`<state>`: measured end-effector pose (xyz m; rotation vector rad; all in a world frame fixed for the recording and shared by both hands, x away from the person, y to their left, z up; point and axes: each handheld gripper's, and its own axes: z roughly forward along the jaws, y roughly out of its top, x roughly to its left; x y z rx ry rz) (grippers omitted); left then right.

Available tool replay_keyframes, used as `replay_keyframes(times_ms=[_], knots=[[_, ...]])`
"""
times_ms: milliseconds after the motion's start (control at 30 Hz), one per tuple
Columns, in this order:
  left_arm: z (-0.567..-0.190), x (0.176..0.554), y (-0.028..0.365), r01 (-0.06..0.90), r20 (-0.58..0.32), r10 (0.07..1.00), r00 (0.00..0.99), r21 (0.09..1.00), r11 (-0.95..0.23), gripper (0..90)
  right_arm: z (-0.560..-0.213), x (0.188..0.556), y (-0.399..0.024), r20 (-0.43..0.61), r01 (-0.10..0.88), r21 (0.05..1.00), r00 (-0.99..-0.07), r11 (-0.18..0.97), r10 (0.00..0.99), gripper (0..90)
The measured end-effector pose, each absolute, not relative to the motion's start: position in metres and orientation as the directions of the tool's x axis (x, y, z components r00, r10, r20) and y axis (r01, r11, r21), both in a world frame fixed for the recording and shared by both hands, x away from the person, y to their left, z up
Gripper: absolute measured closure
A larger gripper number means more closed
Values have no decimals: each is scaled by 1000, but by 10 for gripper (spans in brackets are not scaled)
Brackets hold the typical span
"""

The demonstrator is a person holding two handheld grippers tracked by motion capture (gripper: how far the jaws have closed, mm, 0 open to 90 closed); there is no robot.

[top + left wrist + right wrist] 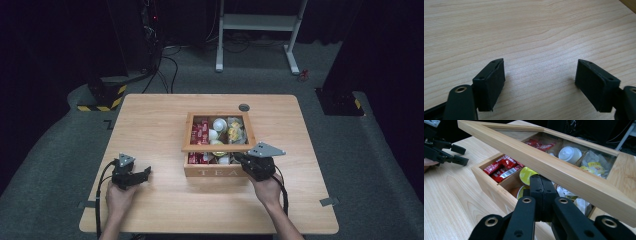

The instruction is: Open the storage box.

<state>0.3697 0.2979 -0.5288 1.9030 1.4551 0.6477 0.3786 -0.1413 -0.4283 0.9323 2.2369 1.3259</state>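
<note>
Lifting the lid (pixel 564 162) of the tea box (pixel 216 171) is part done: its front rail sits tilted just above the right gripper (pixel 541 185), whose jaws are pressed together beneath it, propping rather than clamping. The rail's long axis runs crosswise to that gripper. Full opening remains. The left gripper (pixel 540 82), jaws apart and empty, rests over bare table (pixel 529 30), well aside.

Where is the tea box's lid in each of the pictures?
High view: the lid, raised over the tea box, centre of the table.
Left gripper view: bare table between open jaws.
Right gripper view: the lid crosses from upper left to lower right, above the shut right gripper.
Shared landmark: the red packets.
</note>
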Motion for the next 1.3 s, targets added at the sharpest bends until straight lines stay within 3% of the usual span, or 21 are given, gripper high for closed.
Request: replay_keyframes(times_ms=[300,367,767,1300], knots=[[-528,370,301,634,-2,952,305,747,-201,276,-417,383,-141,18,347,881,-705,323,709,900],[-527,371,306,641,-68,947,313,751,-158,272,-414,384,-141,15,344,881,-704,323,710,900],[-519,369,298,612,-138,913,385,778,-141,279,-401,390,-140,22,340,890,-696,303,718,900],[-502,367,281,557,-153,868,472,815,-159,288,-391,399,-144,25,350,889,-681,295,732,900]])
